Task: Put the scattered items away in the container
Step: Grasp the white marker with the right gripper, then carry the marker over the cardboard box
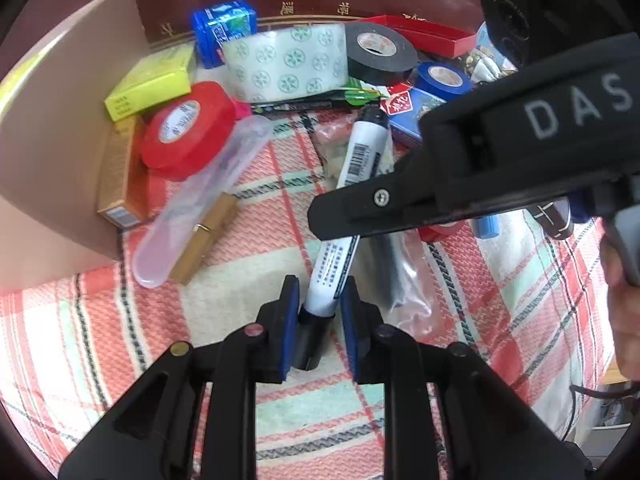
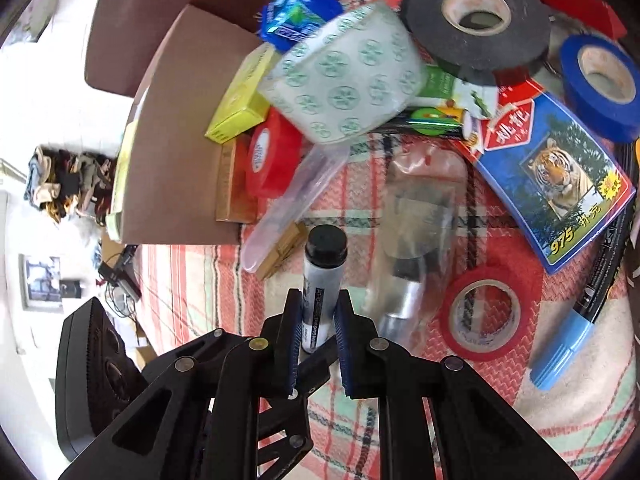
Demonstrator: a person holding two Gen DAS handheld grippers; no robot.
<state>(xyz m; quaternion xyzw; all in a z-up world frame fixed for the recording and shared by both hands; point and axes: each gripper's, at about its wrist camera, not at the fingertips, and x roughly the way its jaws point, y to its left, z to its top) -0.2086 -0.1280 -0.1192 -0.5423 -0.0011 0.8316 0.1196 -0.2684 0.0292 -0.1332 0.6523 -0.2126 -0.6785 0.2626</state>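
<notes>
Starting on the left, a cardboard box [image 1: 60, 120] sits with a red tape roll [image 1: 188, 130] leaning beside it on the plaid cloth [image 1: 120, 320]. Dead center, both claws pinch the same white marker [image 1: 344, 208] above the cloth: left gripper [image 1: 319, 308] clamped on its lower end, right gripper [image 2: 317, 316] closed around the barrel, cap up. Off right there's black tape [image 2: 476, 20] and a tiger card box [image 2: 560, 184].
</notes>
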